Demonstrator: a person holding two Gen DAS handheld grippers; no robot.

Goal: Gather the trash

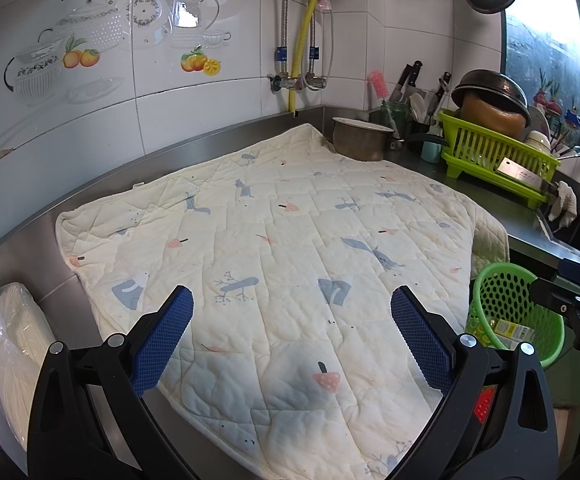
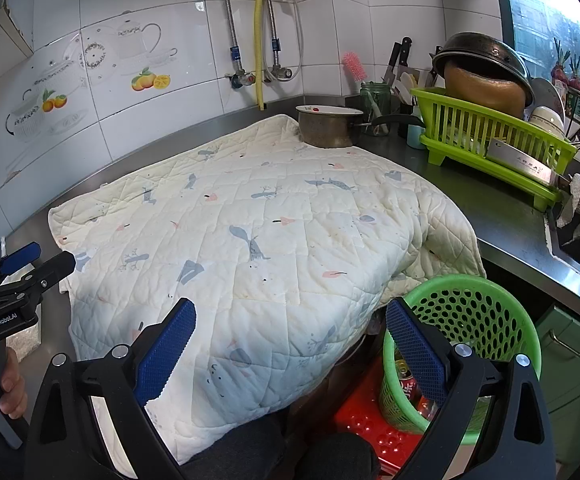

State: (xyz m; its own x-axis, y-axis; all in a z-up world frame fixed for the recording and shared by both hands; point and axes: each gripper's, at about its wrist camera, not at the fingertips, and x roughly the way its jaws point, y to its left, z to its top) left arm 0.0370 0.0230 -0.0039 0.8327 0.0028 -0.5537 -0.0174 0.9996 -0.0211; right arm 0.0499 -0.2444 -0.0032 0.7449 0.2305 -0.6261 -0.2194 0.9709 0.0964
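A green perforated trash basket (image 2: pixel 466 312) stands below the counter's front right on a red stool (image 2: pixel 362 420). It holds a red can (image 2: pixel 408 390) and, in the left wrist view (image 1: pixel 506 300), a yellow carton (image 1: pixel 514 330). My left gripper (image 1: pixel 292 328) is open and empty over the quilted cream mat (image 1: pixel 273 248). My right gripper (image 2: pixel 290 340) is open and empty over the mat's front edge (image 2: pixel 249 240), its right finger (image 2: pixel 414 352) in front of the basket. No loose trash shows on the mat.
A metal pot (image 2: pixel 326 128) sits on the mat's far corner. A green dish rack (image 2: pixel 490 140) with a cleaver (image 2: pixel 522 166) and pans stands at the right, by the sink edge (image 2: pixel 562 248). A bagged white stack (image 1: pixel 13 344) lies at the left.
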